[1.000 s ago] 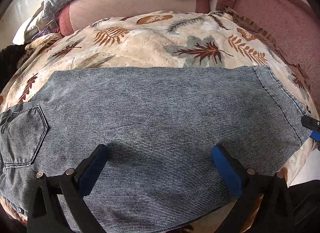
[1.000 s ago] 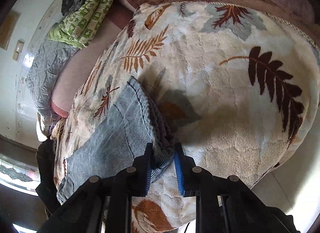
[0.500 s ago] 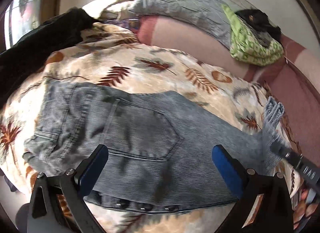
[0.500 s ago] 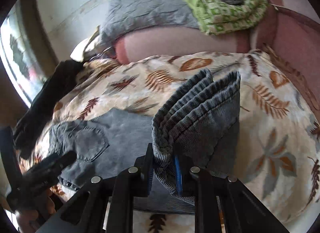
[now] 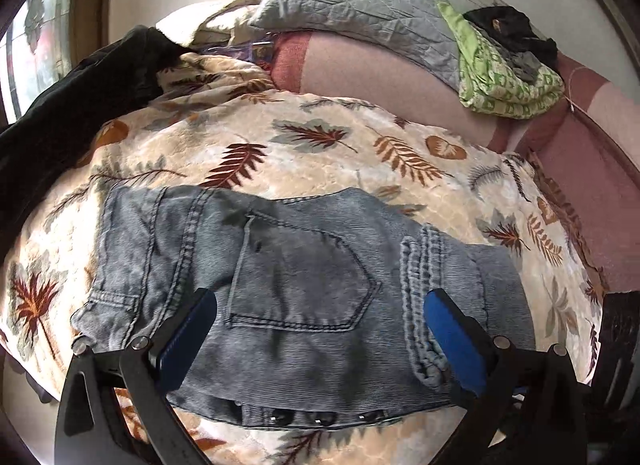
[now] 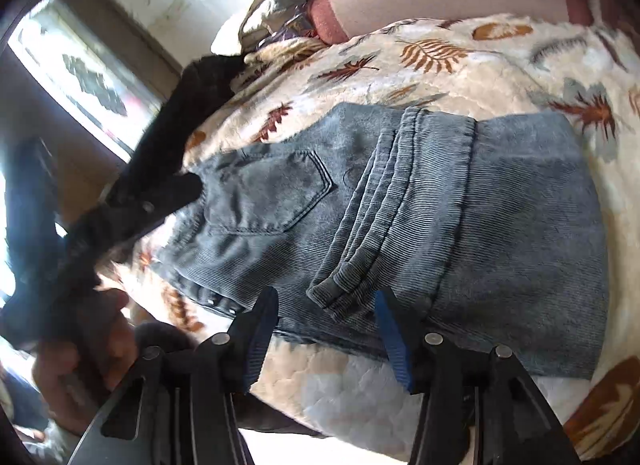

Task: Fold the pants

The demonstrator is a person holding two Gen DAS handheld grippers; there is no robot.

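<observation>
Pants (image 5: 304,285) lie folded once on the leaf-print blanket (image 5: 320,153), hems over the seat. Denim judged soft, moderately heavy; grip the doubled fold edge. Both my jaws stand released, empty.

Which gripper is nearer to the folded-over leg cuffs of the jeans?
Right. The right gripper is open directly at the cuffs; the left gripper is open over the back pocket, beside them.

I see the bed's leaf-print blanket (image 5: 320,153) carrying folded grey jeans (image 5: 304,289) at centre, a black garment (image 5: 80,105) at ten o'clock.
</observation>
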